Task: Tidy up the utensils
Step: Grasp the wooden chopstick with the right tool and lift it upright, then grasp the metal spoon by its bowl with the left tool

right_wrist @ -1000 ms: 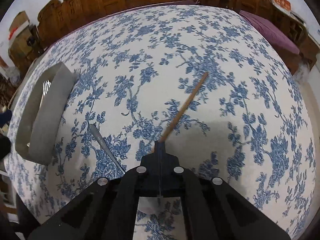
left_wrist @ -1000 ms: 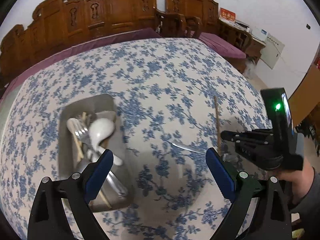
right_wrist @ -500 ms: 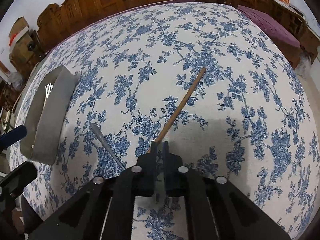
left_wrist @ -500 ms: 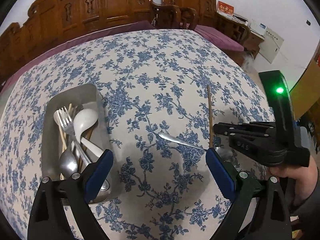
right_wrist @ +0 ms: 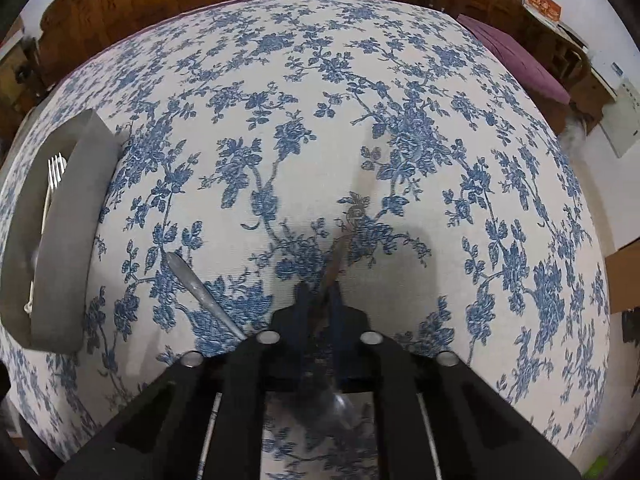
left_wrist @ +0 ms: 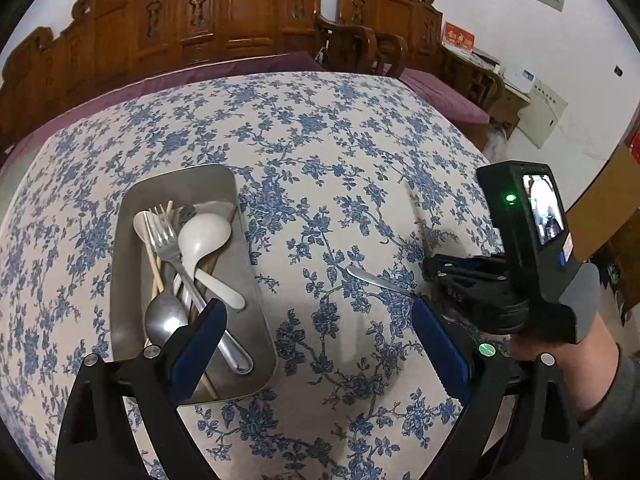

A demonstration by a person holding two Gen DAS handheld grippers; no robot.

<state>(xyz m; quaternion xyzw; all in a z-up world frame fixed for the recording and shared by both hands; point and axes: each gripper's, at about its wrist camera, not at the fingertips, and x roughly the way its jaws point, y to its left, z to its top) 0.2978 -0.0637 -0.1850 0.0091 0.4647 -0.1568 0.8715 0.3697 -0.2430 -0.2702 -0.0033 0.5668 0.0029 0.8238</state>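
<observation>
A steel tray (left_wrist: 132, 216) on the left of the table holds a fork (left_wrist: 164, 236), a white ceramic spoon (left_wrist: 204, 240), a metal spoon (left_wrist: 164, 318) and chopsticks. It shows at the left edge of the right wrist view (right_wrist: 86, 184). A brown wooden chopstick (right_wrist: 340, 254), blurred, runs forward from between the right gripper's fingers; the right gripper (right_wrist: 320, 304) is shut on its near end, seen also in the left wrist view (left_wrist: 432, 268). A metal utensil (left_wrist: 376, 278) lies beside it, handle toward the tray (right_wrist: 200, 288). My left gripper (left_wrist: 320, 336) is open and empty above the cloth.
The table wears a blue floral cloth (left_wrist: 320, 160). Carved wooden chairs (left_wrist: 240, 12) stand behind it, with a purple cushioned bench (left_wrist: 444, 96) at the right. A cardboard box (right_wrist: 624, 276) is past the right table edge.
The right gripper opened slightly around the chopstick's near end, then closed on it; the chopstick now looks blurred and shorter in view. The left gripper shifted, bringing the tray closer to centre.
</observation>
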